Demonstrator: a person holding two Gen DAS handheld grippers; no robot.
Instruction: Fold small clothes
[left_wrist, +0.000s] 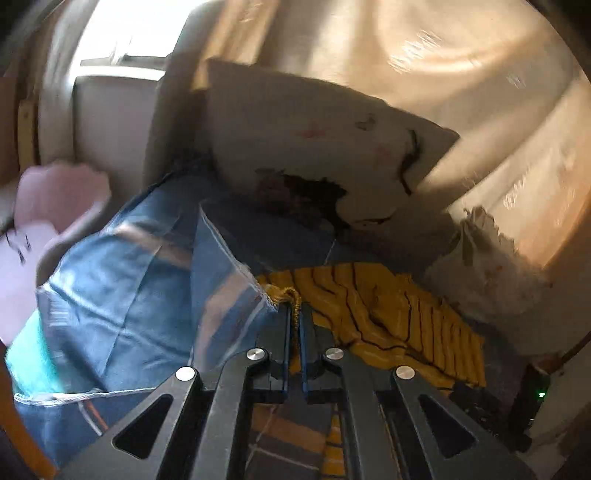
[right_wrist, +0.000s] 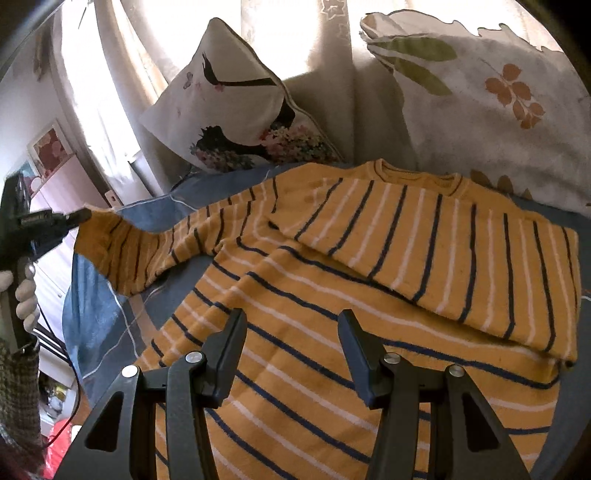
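Left wrist view: left hand-held gripper (left_wrist: 294, 317) pinches the cuff of the yellow striped sweater (left_wrist: 391, 314) — fabric runs off toward 2 o'clock over the blue bedsheet (left_wrist: 122, 295).

Right wrist view: right hand-held gripper (right_wrist: 291, 321) spread, nothing between the fingers, above the sweater on the bed — one sleeve stretched toward 9 o'clock.

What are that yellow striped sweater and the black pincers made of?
The sweater looks like a soft, fuzzy knit, wool or acrylic, with ribbed rows. The right gripper seems to be matte black moulded plastic with shiny metal pivot pins.
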